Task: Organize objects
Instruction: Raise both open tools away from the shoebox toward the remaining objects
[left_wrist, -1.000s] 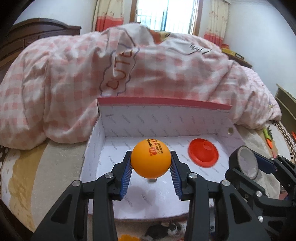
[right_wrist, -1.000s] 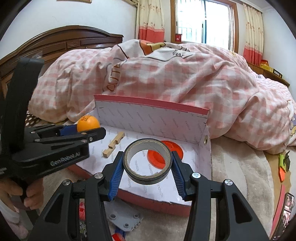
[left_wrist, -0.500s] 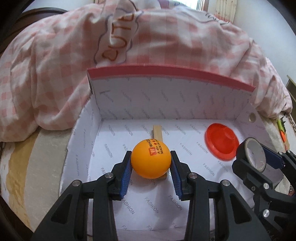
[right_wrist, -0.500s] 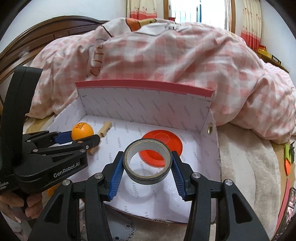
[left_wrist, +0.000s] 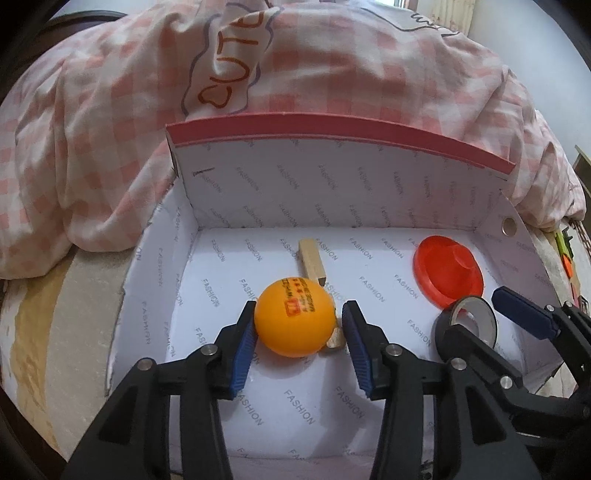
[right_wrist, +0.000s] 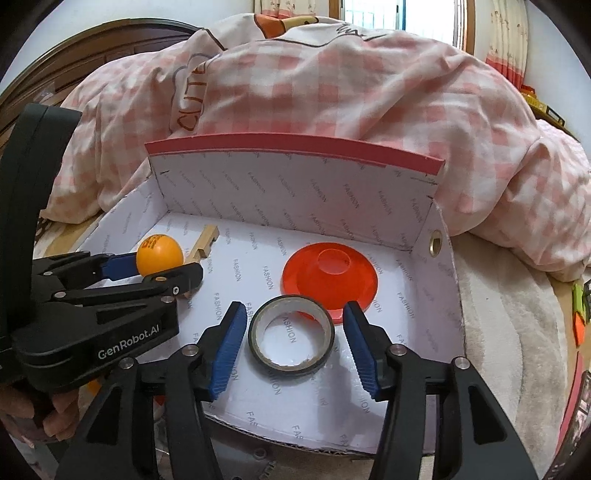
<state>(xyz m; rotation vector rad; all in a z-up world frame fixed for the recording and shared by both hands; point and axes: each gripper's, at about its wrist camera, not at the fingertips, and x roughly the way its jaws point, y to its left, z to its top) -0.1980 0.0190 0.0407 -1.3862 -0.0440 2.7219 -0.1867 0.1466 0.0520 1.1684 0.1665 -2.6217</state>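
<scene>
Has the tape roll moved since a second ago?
Yes. The tape roll has dropped from above the box's near edge onto the box floor, beside the red disc; the right gripper jaws have just opened.

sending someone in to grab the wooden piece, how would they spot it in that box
Look in the open white box at the foot of the pink checked duvet. On its floor, left of the red disc, the pale wooden block lies just behind the orange ball. It is the only straight, square-edged, uncoloured thing there.

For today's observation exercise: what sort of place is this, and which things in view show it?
Most likely a bedroom: a pink checked duvet heaped on a bed, a dark wooden headboard behind it, and a curtained window.
</scene>
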